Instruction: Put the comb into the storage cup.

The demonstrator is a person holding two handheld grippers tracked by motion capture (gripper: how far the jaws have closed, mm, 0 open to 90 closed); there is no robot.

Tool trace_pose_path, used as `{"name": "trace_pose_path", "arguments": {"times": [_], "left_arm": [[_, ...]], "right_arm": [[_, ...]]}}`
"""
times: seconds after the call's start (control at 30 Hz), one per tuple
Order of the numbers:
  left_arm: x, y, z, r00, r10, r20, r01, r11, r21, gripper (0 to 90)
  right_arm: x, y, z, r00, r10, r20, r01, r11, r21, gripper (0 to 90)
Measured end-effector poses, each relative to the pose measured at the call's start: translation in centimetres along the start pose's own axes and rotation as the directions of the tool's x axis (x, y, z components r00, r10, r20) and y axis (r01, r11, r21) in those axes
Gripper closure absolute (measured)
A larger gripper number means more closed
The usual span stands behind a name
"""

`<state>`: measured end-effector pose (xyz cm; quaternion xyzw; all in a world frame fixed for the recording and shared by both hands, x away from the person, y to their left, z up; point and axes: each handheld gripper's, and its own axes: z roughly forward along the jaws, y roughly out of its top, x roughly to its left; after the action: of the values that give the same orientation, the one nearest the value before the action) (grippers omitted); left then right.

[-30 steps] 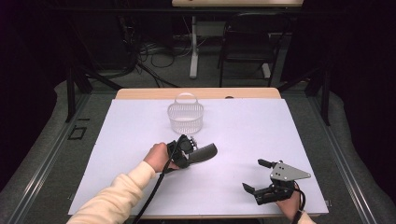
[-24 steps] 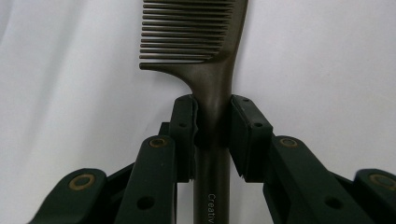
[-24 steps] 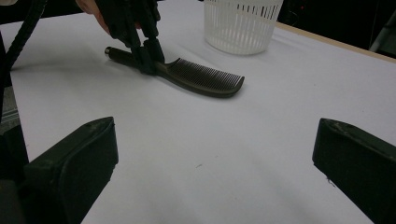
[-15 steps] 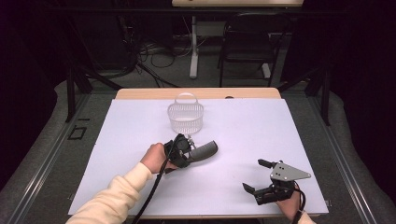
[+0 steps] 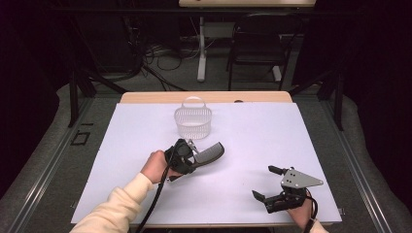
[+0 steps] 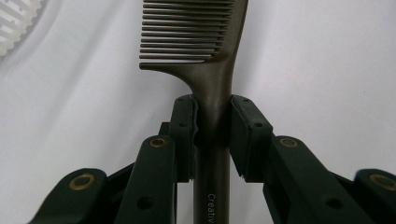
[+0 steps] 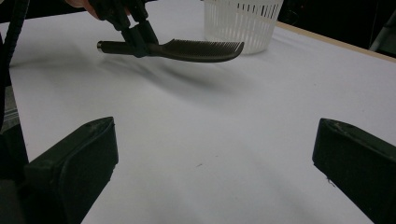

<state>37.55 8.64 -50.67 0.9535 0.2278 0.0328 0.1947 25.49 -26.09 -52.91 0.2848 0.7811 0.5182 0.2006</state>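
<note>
A small white plastic basket (image 5: 193, 122) with slotted walls and a hoop handle stands at the far middle of the desk (image 5: 272, 141), which is covered with a white sheet. Its inside cannot be made out clearly from the high view; nothing shows above its rim. In the right gripper view the same basket (image 7: 243, 21) stands just beyond the tip of the comb, a little apart from it.

The comb (image 5: 209, 154) is dark brown-grey, with a round straight handle that widens into a curved back carrying one row of fine, close-set teeth. It is held level in the air over the middle of the desk, near side of the basket, its toothed end pointing right and far, its shadow lying on the sheet beneath. In the left gripper view the handle (image 6: 214, 140) runs up between the two pads, teeth turned to the left of that view.

White lettering on the handle reads "Creativ" before it runs out of the bottom edge of the left gripper view.

The left gripper (image 5: 187, 156) is closed on the comb's handle, both pads pressed against its sides. The right gripper (image 5: 266, 183) rests at the near right of the desk with its jaws spread wide and nothing between them.
</note>
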Motion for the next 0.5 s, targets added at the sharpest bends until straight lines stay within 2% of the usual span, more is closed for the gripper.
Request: {"name": "trace_pose_path", "arguments": {"times": [0.37, 0.5], "left_arm": [[0.0, -1.0, -0.7, 0.9995, -0.028, -0.018, 0.026, 0.9977, -0.062, 72.0], [0.0, -1.4, -0.9, 0.9987, -0.044, -0.027, 0.041, 0.9948, -0.093, 72.1]], "right_arm": [[0.0, 0.0, 0.0, 1.0000, -0.001, 0.002, 0.001, 1.000, 0.001, 0.0], [0.0, 0.0, 0.0, 1.0000, -0.002, 0.001, 0.002, 1.000, 0.005, 0.0]]}}
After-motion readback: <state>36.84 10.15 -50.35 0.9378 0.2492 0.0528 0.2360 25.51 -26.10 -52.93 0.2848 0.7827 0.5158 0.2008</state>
